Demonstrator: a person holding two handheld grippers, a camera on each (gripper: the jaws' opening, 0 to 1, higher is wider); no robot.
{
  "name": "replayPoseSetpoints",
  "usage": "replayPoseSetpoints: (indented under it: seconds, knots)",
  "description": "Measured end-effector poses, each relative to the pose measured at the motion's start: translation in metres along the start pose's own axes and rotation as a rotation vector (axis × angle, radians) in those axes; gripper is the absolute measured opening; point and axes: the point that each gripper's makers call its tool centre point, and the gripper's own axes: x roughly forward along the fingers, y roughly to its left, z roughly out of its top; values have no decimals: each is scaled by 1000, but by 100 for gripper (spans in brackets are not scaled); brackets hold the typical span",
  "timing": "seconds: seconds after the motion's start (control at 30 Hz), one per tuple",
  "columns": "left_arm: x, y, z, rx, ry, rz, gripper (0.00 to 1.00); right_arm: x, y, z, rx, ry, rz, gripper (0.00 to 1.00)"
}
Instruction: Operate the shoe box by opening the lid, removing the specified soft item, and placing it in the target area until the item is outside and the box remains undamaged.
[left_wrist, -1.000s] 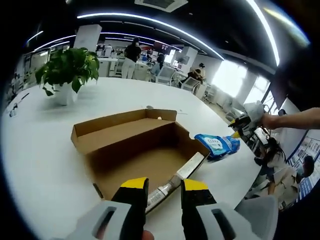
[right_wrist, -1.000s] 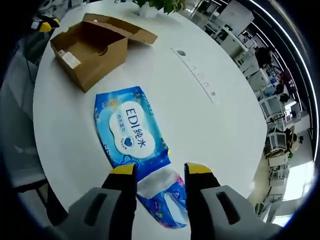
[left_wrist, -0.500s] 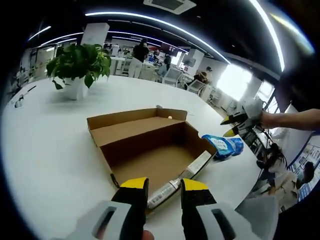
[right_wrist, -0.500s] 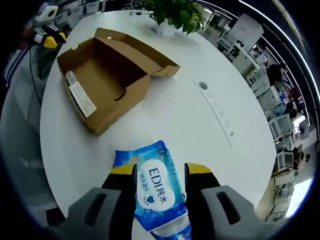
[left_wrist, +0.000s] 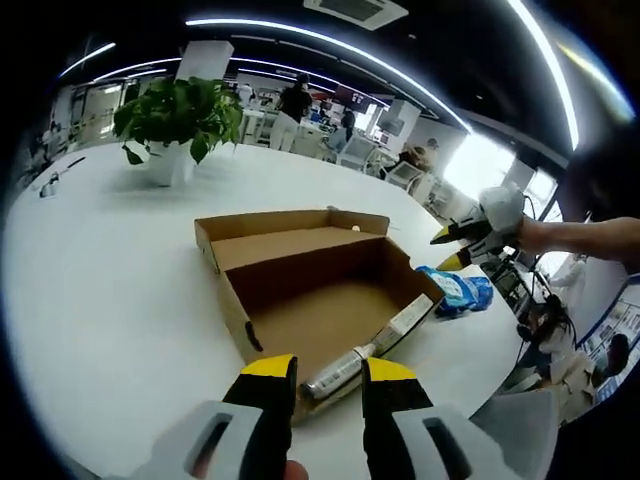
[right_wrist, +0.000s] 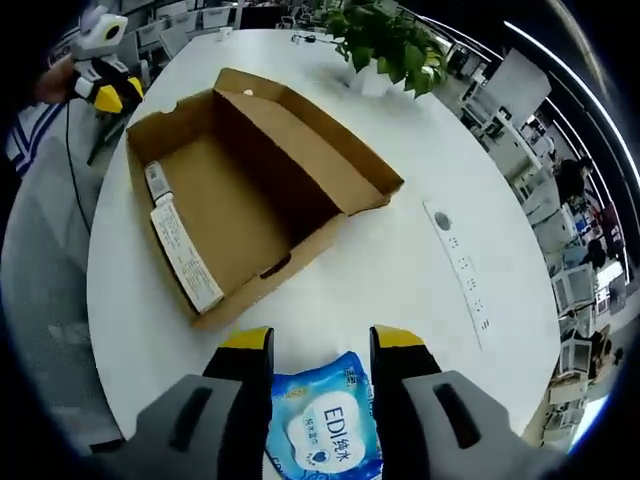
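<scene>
Hovering low at the table's edge, the left gripper (left_wrist: 329, 375) shows its yellow-tipped jaws parted with nothing between them, just short of the near wall of the open brown cardboard shoe box (left_wrist: 312, 300). A white printed label (left_wrist: 405, 325) runs along that wall. The box's inside looks bare, and its lid flap (left_wrist: 290, 232) lies folded back on the far side, flat on the round white table (left_wrist: 90, 290). Off to the right of the box, the blue soft pack of wet wipes (left_wrist: 458, 290) rests on the tabletop, outside the box and a little apart from it. Above the pack in the left gripper view hangs the right gripper (left_wrist: 452, 248); in its own view its jaws stand apart, open and clear of the pack (right_wrist: 322, 432) below, the box (right_wrist: 250, 190) just beyond. Further back, a green potted plant (left_wrist: 180, 115) stands on the table, with an office and people behind.
</scene>
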Motion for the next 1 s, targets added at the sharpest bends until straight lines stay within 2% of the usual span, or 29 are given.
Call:
replayPoseSetpoints:
  seconds: [0.13, 0.3, 0.53, 0.9, 1.0]
  knots:
    - [0, 3, 0, -8, -4, 7, 26, 0, 6, 12, -6, -18, 14, 36]
    - [4, -1, -1, -3, 1, -3, 26, 5, 19, 27, -47, -37, 52, 39]
    - [8, -10, -1, 1, 0, -19, 26, 11, 43, 43, -113, -48, 140, 40]
    - [10, -15, -7, -9, 5, -34, 26, 26, 76, 54, -192, -12, 281, 49]
    - [11, -16, -8, -8, 4, -34, 26, 34, 78, 54, -200, 8, 309, 51]
